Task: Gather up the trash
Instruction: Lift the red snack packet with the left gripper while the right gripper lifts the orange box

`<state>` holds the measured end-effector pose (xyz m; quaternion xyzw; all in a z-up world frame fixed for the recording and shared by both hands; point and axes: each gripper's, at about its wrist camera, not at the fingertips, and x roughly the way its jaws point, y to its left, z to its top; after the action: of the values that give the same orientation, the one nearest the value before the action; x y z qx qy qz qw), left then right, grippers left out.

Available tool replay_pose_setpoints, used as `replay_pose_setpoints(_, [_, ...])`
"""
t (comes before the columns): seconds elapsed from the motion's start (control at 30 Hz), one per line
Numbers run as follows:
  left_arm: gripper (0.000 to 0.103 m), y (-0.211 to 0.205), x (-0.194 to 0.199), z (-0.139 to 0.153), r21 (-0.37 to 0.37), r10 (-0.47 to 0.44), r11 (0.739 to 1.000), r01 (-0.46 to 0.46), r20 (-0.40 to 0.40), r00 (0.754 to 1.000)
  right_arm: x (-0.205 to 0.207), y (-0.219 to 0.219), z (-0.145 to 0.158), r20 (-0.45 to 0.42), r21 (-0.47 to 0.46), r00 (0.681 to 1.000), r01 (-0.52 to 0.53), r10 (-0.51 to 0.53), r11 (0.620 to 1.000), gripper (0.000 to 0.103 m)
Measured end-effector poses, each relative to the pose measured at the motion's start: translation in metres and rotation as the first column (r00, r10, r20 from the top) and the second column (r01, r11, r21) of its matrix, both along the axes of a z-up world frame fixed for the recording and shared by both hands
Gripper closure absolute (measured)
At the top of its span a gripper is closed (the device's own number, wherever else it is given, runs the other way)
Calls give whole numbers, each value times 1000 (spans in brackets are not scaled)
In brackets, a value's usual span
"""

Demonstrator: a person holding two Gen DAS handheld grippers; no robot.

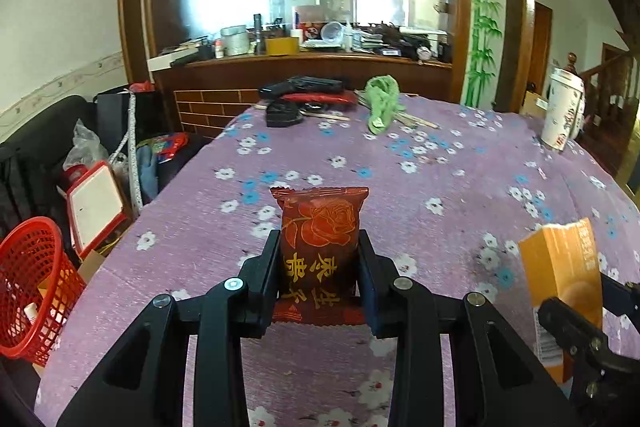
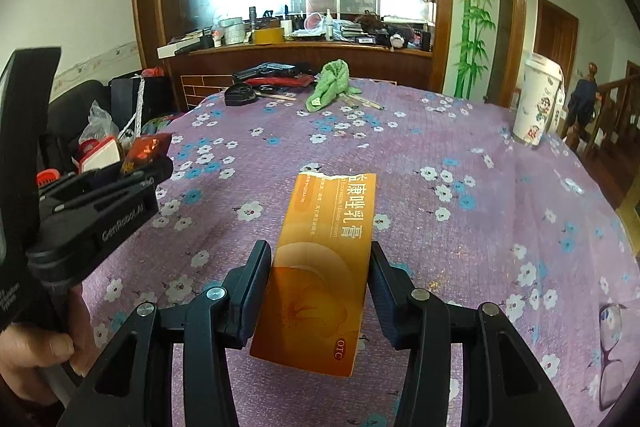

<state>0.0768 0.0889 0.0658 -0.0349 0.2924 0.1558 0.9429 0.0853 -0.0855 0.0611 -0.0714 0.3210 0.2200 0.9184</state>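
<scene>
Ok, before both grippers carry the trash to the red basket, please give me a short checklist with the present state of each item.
1. Left gripper shut on red snack packet: ok.
2. Right gripper shut on orange box: ok.
3. Both items lifted off the tablecloth: ok.
4. Red basket in view, beside the table: ok.
5. Room left in the basket: cannot tell.
6. Paper cup away from both grippers: ok.

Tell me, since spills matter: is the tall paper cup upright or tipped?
Upright: the paper cup stands on its base on the floral tablecloth, lid on top.
</scene>
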Motion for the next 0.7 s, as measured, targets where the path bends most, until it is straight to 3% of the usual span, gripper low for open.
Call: replay_pose_setpoints(0.7, [70, 24, -10, 8, 0, 119, 993, -119, 46, 992, -28, 27, -1, 74, -79, 993, -84, 90, 993, 51])
